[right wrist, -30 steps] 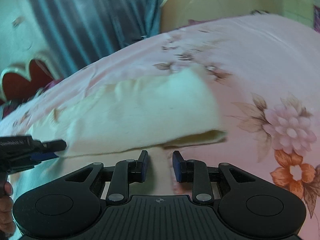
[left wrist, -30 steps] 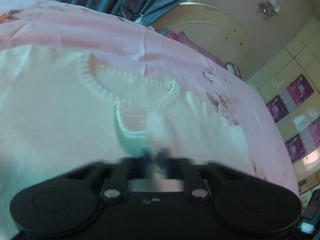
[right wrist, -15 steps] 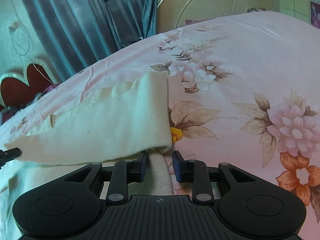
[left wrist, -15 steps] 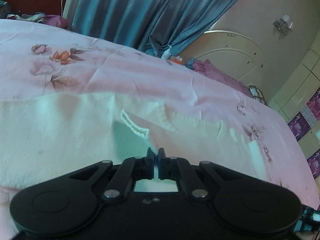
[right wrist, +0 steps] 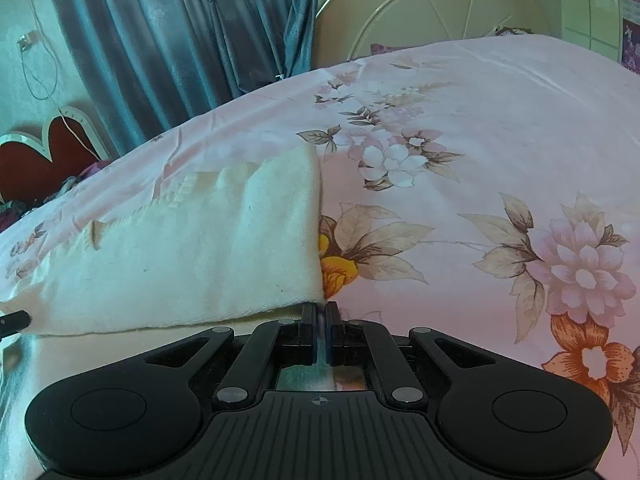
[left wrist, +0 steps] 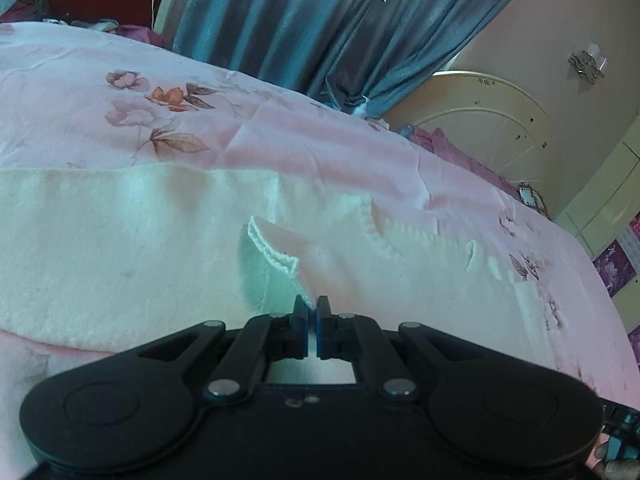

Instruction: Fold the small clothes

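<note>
Since the earlier frame, right black two-finger gripper point(right wrist: 320, 316) clamped cream knit sweater point(right wrist: 200, 256) edge; left gripper point(left wrist: 311, 312) pinches its cuff, lifted just ahead.

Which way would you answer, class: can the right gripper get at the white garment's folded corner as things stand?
Probably yes. The right gripper sits right at the white garment's folded corner, jaws shut with fabric apparently pinched between them, and only bare floral bedsheet lies beside it.

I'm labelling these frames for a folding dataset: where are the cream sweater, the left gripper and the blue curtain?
cream sweater point(left wrist: 120, 248): left wrist view, flat body panel.
left gripper point(left wrist: 311, 312): left wrist view, between its fingertips, pinching the sweater's ribbed edge.
blue curtain point(right wrist: 180, 40): right wrist view, middle folds.
</note>
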